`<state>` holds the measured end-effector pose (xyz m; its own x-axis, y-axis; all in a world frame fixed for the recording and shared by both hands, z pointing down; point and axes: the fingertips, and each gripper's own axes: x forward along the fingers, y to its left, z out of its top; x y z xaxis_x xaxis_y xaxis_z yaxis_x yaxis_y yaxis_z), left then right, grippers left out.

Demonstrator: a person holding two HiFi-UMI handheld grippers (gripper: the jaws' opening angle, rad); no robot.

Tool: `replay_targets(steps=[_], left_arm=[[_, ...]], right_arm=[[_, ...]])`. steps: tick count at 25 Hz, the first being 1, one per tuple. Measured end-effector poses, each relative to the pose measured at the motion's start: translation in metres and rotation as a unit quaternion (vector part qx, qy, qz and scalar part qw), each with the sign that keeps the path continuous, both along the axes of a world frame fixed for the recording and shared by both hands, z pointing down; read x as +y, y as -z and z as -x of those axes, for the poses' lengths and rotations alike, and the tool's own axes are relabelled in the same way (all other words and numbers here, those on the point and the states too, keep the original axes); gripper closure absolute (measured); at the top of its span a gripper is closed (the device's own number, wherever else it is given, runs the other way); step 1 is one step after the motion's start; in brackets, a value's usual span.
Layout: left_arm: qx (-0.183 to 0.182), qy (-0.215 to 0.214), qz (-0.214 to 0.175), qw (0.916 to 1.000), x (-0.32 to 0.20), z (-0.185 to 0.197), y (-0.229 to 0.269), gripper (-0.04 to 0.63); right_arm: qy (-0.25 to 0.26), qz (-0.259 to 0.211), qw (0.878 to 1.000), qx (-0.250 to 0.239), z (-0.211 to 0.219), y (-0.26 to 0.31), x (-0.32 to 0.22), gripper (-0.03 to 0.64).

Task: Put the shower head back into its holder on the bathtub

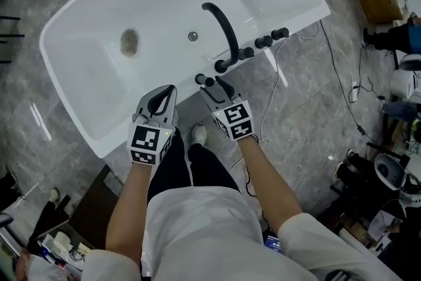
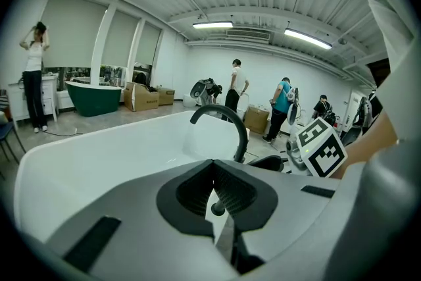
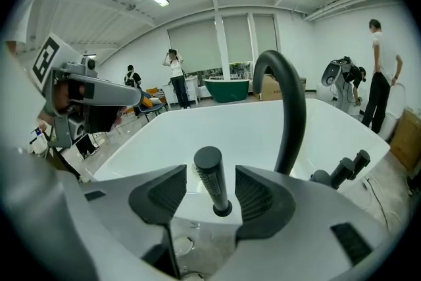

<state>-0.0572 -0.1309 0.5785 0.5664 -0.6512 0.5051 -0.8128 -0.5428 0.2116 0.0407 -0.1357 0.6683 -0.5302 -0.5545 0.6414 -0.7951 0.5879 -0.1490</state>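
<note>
The black stick-shaped shower head (image 3: 210, 184) stands upright in its holder (image 3: 222, 209) on the white bathtub's near deck (image 1: 181, 76). My right gripper (image 3: 210, 174) is open, one jaw on each side of the shower head, and neither pad touches it. In the head view the right gripper (image 1: 216, 90) sits just in front of the shower head (image 1: 204, 80). My left gripper (image 1: 171, 90) hovers over the tub rim to its left. Its jaws (image 2: 212, 168) are shut on nothing.
A tall black faucet spout (image 1: 223, 26) arches over the basin just beyond the shower head, with several black knobs (image 1: 263, 41) along the rim to its right. Cables (image 1: 342, 76) trail on the grey floor, and a cardboard box (image 1: 381, 0) stands at the far right. Other people stand around the room.
</note>
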Motion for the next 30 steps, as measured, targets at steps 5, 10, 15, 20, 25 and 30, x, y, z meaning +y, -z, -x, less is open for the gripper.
replay_targets(steps=[5,10,15,20,25,30], left_arm=[[0.001,0.002,-0.007,1.0,0.011,0.0,0.019,0.586],[0.002,0.001,-0.016,0.9999,0.016,-0.005,0.042,0.586],[0.016,0.0,-0.031,0.9994,0.016,-0.01,0.071,0.586],[0.015,-0.007,-0.06,0.9981,0.012,-0.014,0.104,0.586],[0.022,-0.012,-0.079,0.9966,0.014,-0.015,0.133,0.586],[0.023,-0.029,-0.098,0.9945,0.022,-0.022,0.155,0.586]], right_arm=[[-0.008,-0.011,1.0,-0.004,-0.003,0.026,0.012,0.394],[-0.019,-0.025,0.999,-0.019,-0.01,0.06,0.017,0.426],[-0.027,-0.059,0.997,-0.038,-0.015,0.105,0.02,0.538],[-0.036,-0.092,0.993,-0.057,-0.019,0.152,0.025,0.589],[-0.037,-0.115,0.99,-0.075,-0.018,0.19,0.034,0.595],[-0.049,-0.137,0.986,-0.085,-0.023,0.218,0.042,0.597]])
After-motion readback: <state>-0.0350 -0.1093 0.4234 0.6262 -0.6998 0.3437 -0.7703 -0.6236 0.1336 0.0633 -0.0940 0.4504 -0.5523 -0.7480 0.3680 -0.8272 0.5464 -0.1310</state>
